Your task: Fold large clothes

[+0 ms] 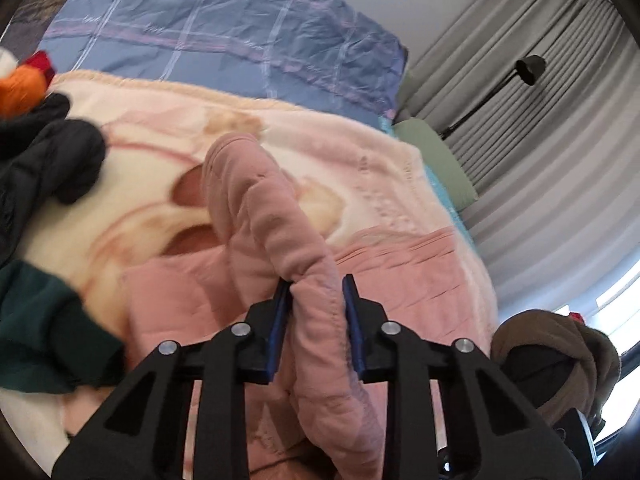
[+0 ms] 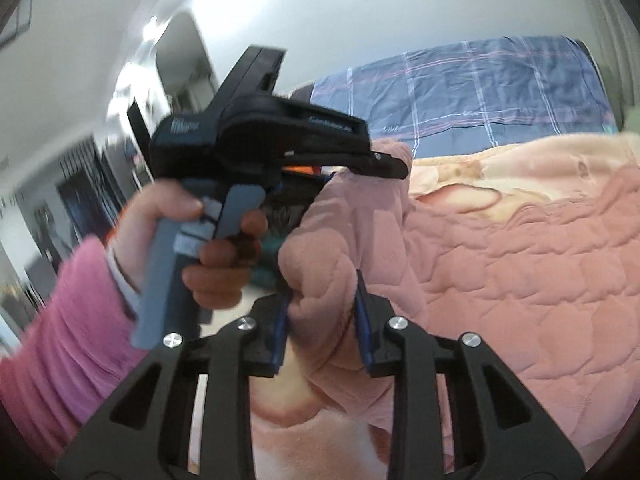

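Observation:
A pink quilted garment (image 1: 280, 208) lies on a bed, with one edge lifted into a raised fold. My left gripper (image 1: 318, 284) is shut on that fold, the fabric pinched between its blue pads. In the right wrist view, the same pink garment (image 2: 500, 248) spreads to the right, and my right gripper (image 2: 322, 288) is shut on a bunched part of it. Just above, a hand with a pink sleeve (image 2: 72, 312) holds my left gripper (image 2: 372, 164), whose tip bites the garment's upper edge. Both grips are close together, lifted above the bed.
A cream and pink floral blanket (image 1: 340, 148) covers the bed, with a blue plaid cover (image 1: 224, 28) behind it. Black clothes (image 1: 52, 160), a dark green garment (image 1: 40, 320) and an orange item (image 1: 20, 88) lie at the left. A green pillow (image 1: 436, 160), lamp (image 1: 528, 68) and curtains stand at the right.

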### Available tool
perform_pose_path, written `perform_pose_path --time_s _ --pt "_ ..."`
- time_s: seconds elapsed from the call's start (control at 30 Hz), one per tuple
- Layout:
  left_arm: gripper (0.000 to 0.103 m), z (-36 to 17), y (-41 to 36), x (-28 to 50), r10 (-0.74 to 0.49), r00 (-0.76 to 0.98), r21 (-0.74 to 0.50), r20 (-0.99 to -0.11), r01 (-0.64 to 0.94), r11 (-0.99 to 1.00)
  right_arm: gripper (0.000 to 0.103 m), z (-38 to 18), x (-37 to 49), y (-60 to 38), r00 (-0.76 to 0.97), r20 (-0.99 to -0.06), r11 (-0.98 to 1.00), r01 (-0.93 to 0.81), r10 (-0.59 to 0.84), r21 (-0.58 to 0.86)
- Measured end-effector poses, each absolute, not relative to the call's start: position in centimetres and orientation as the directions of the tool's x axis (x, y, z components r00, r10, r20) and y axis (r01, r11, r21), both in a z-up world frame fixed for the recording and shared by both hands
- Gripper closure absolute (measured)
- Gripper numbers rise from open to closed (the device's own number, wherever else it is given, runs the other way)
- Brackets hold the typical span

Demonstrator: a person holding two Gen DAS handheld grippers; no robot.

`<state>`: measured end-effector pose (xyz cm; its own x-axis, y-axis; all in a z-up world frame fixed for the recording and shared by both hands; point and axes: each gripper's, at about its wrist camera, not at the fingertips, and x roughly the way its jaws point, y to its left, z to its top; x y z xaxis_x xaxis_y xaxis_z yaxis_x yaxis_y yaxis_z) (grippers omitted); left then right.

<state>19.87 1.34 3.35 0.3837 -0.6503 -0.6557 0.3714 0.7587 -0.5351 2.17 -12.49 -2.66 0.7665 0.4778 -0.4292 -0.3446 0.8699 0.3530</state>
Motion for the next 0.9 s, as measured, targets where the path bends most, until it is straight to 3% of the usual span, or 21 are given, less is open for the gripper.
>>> perform_pose_path --time_s 0.1,0.2,0.27,0.37,0.47,0.57,0.73,0.9 --pt "0.072 6.4 -0.3 19.1 -0.667 0.410 -0.535 -0.622 0.399 0.745 0.075 -1.6 1.4 -16.8 0.777 -0.378 0.835 -0.323 0.502 0.445" --pt "0.035 10.2 0.5 16.6 -0.646 0.524 -0.507 -0.555 0.402 0.763 0.075 -0.8 1.4 -18.8 0.762 -0.379 0.820 -0.335 0.526 0.464" --pt "0.034 10.8 1.6 15.0 -0.583 0.588 -0.443 -0.560 0.383 0.811 0.075 -1.0 0.7 -18.6 0.741 -0.389 0.815 -0.367 0.547 0.448" --pt "0.021 8.9 4.9 13.3 -0.515 0.620 -0.406 -0.592 0.322 0.855 0.075 -1.9 0.1 -15.2 0.708 -0.441 0.833 -0.436 0.552 0.342" --pt "0.019 4.1 9.6 12.8 -0.476 0.596 -0.452 -0.647 0.203 0.868 0.075 -3.3 0.5 -10.7 0.690 -0.498 0.845 -0.490 0.526 0.214" --pt "0.019 -1.8 14.3 12.2 -0.529 0.524 -0.593 -0.667 0.056 0.803 0.074 -4.8 0.0 -7.1 0.694 -0.535 0.848 -0.523 0.482 0.086" --pt "0.019 -8.6 17.2 11.5 -0.756 0.455 -0.856 -0.471 -0.029 0.516 0.073 -5.4 -0.1 -6.3 0.704 -0.547 0.845 -0.534 0.453 0.013" --pt "0.013 -9.2 14.4 13.1 -0.814 0.410 -0.880 -0.412 0.052 0.471 0.067 -5.7 -1.1 -5.0 0.720 -0.558 0.850 -0.525 0.413 -0.049"
